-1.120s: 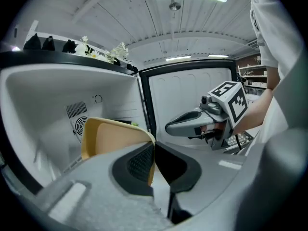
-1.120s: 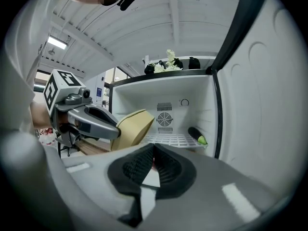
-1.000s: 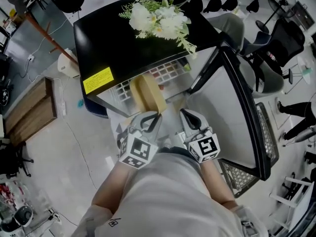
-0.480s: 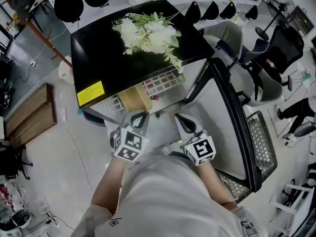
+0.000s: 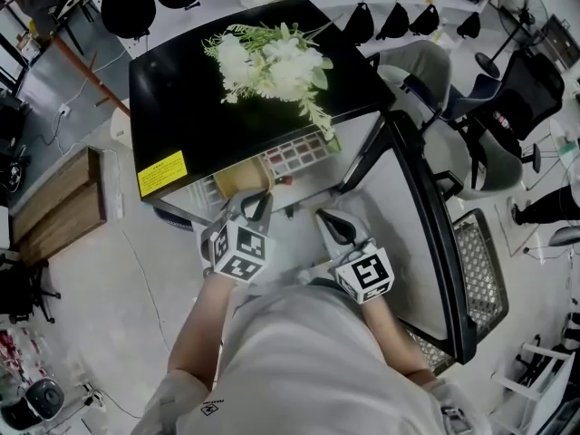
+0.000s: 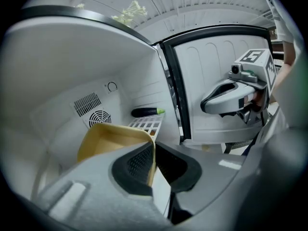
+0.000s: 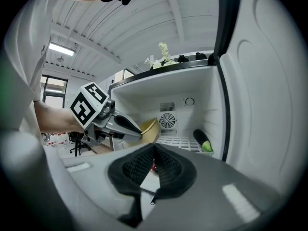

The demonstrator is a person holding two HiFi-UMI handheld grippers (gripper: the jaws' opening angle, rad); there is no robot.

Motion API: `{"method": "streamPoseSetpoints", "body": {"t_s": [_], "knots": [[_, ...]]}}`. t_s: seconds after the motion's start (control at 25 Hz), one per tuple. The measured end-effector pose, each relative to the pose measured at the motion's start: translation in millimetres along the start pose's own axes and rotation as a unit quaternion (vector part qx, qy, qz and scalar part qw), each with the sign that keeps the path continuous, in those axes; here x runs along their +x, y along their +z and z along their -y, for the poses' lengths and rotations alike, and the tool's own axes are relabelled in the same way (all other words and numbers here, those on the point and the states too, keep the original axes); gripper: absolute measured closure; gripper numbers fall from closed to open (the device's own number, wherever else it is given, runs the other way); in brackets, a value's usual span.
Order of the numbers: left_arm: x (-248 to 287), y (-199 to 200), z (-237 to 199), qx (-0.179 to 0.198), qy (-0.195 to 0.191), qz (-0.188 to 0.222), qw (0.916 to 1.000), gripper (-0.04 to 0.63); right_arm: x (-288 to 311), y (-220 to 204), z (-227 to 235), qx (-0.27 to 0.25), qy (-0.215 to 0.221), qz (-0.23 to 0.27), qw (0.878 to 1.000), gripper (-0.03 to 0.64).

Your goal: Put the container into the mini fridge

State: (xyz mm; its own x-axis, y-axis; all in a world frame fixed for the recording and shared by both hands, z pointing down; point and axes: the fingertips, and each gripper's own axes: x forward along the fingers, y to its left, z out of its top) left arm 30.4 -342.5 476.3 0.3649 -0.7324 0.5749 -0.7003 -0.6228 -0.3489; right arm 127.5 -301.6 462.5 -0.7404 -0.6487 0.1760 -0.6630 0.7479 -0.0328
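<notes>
Left gripper [image 6: 153, 147] fingers pinch the rim of the yellow container [image 6: 108, 137] and have just been opening slightly. Container: lower left, inside mini fridge [image 6: 67, 71], before fan vent [image 6: 99, 118]. Right gripper [image 7: 153, 150] fingers closed, empty. Seat it flat on wire shelf [image 6: 147, 124], clear of the dark vegetable [image 6: 144, 112], before full release. Container base hidden by the gripper; can't tell if it's resting yet.

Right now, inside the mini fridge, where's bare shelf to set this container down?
The white wire shelf is bare in its middle, below the fan vent, between the container and the eggplant. The shelf's right edge is taken by the eggplant, and the container fills the left side.
</notes>
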Motion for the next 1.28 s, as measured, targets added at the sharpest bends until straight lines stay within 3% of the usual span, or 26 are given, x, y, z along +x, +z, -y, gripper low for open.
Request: {"method": "streamPoseSetpoints", "body": {"t_s": [0.52, 1.16, 1.28], "knots": [[9.7, -19.3, -34.4, 0.007, 0.039, -0.032, 0.9987, 0.566, 7.2, -4.9, -3.2, -0.001, 0.019, -0.007, 1.0, 0.613], [20.7, -19.7, -46.6, 0.007, 0.066, -0.044, 0.9968, 0.555, 7.0, -7.3, -2.8, 0.002, 0.025, -0.01, 1.0, 0.613], [22.7, -19.8, -46.7, 0.002, 0.064, -0.043, 0.997, 0.507, 6.9, -8.8, -3.9, 0.003, 0.026, -0.011, 1.0, 0.614]]}}
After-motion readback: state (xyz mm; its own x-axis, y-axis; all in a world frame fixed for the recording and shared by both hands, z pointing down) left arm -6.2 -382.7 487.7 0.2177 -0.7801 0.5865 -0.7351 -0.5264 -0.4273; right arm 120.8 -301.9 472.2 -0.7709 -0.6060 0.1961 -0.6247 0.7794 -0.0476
